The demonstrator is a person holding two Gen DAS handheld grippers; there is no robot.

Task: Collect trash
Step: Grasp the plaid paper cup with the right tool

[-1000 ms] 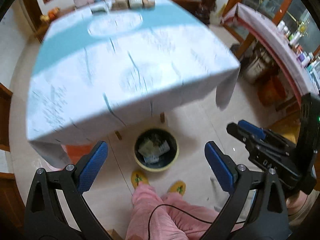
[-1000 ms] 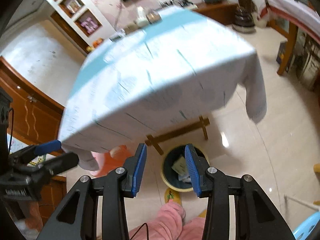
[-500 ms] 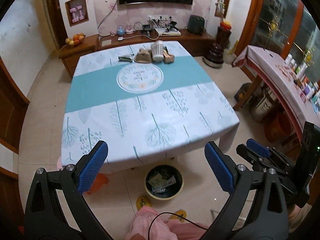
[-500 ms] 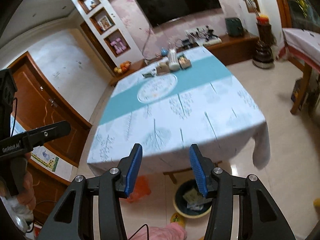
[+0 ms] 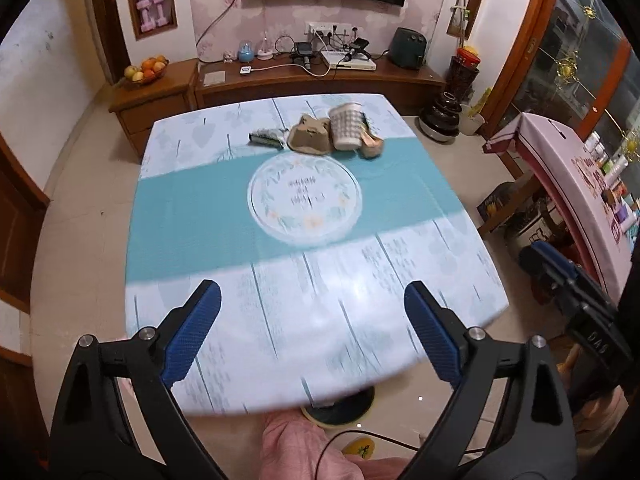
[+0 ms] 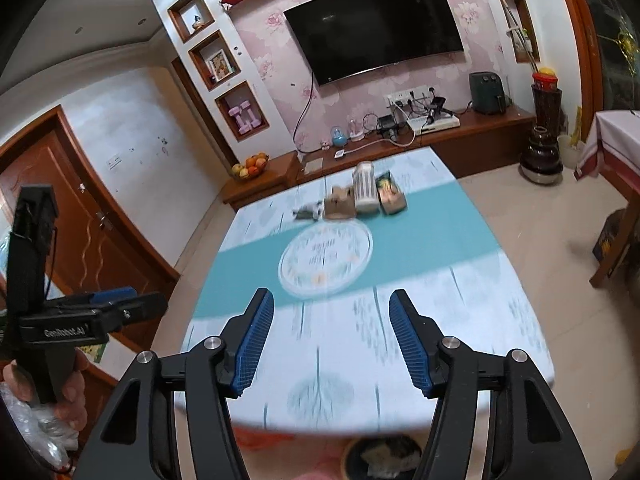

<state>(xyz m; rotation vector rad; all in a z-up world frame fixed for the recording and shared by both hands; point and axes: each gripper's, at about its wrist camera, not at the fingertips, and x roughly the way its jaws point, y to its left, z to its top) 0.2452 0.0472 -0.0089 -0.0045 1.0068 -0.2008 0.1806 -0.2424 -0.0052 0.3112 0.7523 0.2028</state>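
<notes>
Now I see more of the room than a second ago: both views have swung up from the floor, so the surface [image 5: 320, 320] fills the middle and the bin [image 6: 384, 458] has slid from the centre of each view to its bottom edge, half hidden under the cloth's near edge. My left gripper [image 5: 312, 336] has its fingers spread wide with nothing between them. My right gripper [image 6: 332, 344], which was narrow a second ago, has its fingers opening, also empty. The trash sits in a row at the far side of the surface, well apart from both sets of fingers: a dark wrapper [image 5: 266, 138], a brown pulp tray [image 5: 310, 140], a white cup [image 5: 347, 126] on its side and a small box [image 6: 390, 196], all just beyond the round printed medallion [image 5: 306, 204].
</notes>
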